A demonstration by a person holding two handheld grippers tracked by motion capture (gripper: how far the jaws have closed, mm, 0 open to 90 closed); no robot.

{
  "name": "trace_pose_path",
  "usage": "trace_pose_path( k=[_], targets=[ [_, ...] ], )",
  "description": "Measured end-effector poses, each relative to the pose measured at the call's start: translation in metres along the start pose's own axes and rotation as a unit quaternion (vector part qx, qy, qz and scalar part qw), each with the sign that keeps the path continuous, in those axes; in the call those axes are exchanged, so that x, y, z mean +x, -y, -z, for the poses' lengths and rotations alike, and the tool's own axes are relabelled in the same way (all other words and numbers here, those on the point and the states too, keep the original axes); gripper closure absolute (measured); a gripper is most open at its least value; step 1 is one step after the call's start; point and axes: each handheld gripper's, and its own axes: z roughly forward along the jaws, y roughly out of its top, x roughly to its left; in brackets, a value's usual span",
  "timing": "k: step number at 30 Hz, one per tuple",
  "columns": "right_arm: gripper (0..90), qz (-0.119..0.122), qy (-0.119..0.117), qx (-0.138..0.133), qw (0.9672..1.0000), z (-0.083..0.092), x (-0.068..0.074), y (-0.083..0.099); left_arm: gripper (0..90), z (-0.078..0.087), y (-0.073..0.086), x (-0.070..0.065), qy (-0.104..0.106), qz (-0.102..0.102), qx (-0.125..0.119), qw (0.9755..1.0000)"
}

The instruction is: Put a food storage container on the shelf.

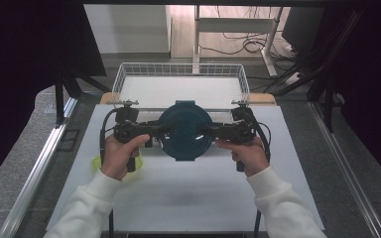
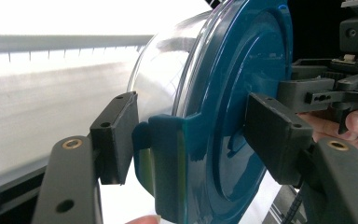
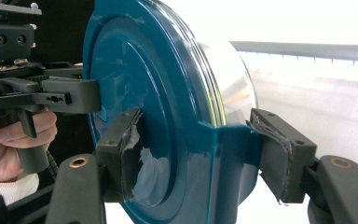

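One camera looks down from high up over the table point(image 1: 188, 198). Two ride on the grippers, very close, facing each other; both see the blue lid point(image 2: 233, 112) between them.

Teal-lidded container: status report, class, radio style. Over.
Left gripper and right gripper clamped on opposite side clips of the teal-lidded container. Container held above the white table. Wire basket just beyond it, nothing between.
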Motion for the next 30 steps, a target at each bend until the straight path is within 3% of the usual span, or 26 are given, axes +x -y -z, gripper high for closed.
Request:
trace_pose_path(
  k=[19,30],
  targets=[
    [36.0,0.014,0.005,-0.003,0.9999,0.004,0.005,-0.046,36.6,0.004,-0.044,0.001,0.004,-0.010,-0.015,0.9998],
    [36.0,0.008,0.008,0.002,0.9999,-0.002,-0.003,-0.074,36.4,-0.004,-0.072,0.011,0.007,-0.005,-0.014,0.9999]
  ],
)
